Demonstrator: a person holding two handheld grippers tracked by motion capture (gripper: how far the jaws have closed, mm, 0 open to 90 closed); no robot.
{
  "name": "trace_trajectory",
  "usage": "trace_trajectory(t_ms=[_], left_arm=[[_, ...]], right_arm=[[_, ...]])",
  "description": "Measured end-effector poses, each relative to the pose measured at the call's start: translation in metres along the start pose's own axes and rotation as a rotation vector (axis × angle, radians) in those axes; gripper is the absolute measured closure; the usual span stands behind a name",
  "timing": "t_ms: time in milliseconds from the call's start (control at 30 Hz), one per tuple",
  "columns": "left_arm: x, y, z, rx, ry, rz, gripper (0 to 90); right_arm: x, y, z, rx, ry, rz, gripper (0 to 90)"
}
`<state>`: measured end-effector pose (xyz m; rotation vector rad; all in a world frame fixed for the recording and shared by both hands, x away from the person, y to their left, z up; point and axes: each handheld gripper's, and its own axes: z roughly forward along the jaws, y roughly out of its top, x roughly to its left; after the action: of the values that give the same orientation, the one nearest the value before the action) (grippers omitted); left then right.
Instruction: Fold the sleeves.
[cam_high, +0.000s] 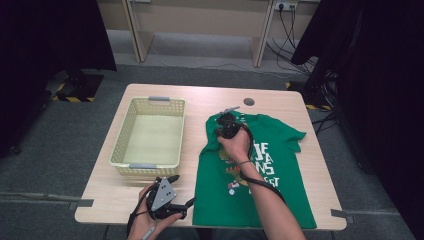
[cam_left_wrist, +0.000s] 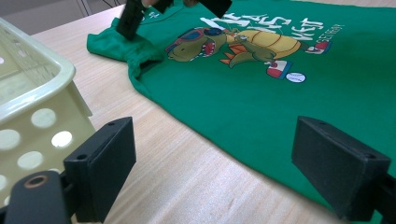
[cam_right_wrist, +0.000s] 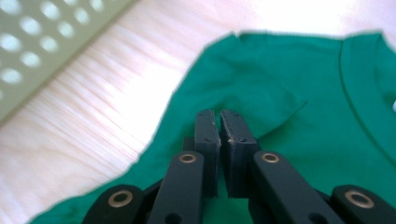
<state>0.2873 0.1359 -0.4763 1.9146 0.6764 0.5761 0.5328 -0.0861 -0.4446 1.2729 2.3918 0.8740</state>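
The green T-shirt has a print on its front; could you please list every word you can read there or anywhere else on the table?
"WEST": white capitals on the green T-shirt, right of the dinosaur picture, in the left gripper view.
The other white lines of that print are cut off or blurred; only fragments like "JA" and "NS" show in the high view.
The basket has no writing.
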Motion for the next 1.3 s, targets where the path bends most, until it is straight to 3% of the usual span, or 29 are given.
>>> trace_trajectory(t_ms=[267,533,600,733,800,967,1067,1200,1300], left_arm=[[0.000,0.000,0.000,0.004,0.000,0.006,12.9],[-0.001,0.000,0.000,0.001,-0.003,0.013,13.0],[-0.001,0.000,0.000,-0.001,-0.003,0.015,13.0],[-0.002,0.000,0.000,-0.002,-0.004,0.017,13.1],[-0.002,0.000,0.000,0.002,-0.004,0.018,13.1],[-0.002,0.000,0.000,0.004,-0.002,0.022,13.2],[-0.002,0.000,0.000,0.006,-0.001,0.021,13.2],[-0.002,0.000,0.000,0.005,0.000,0.024,13.2],[-0.003,0.000,0.000,0.004,0.000,0.025,13.2]], right_arm=[[0.023,0.020,-0.012,-0.086,0.030,-0.048,86.3],[0.051,0.034,-0.005,-0.111,0.114,-0.065,81.3],[0.052,0.036,-0.005,-0.133,0.161,-0.050,78.9],[0.041,0.036,-0.018,-0.162,0.144,-0.033,76.6],[0.028,0.033,-0.025,-0.147,0.117,-0.005,76.2],[0.003,0.014,-0.021,-0.012,0.082,0.015,75.7],[0.003,0.003,-0.014,0.033,0.107,-0.013,74.3],[0.013,0.001,-0.007,0.043,0.158,-0.060,72.9],[0.021,0.002,-0.001,0.050,0.182,-0.066,71.7]])
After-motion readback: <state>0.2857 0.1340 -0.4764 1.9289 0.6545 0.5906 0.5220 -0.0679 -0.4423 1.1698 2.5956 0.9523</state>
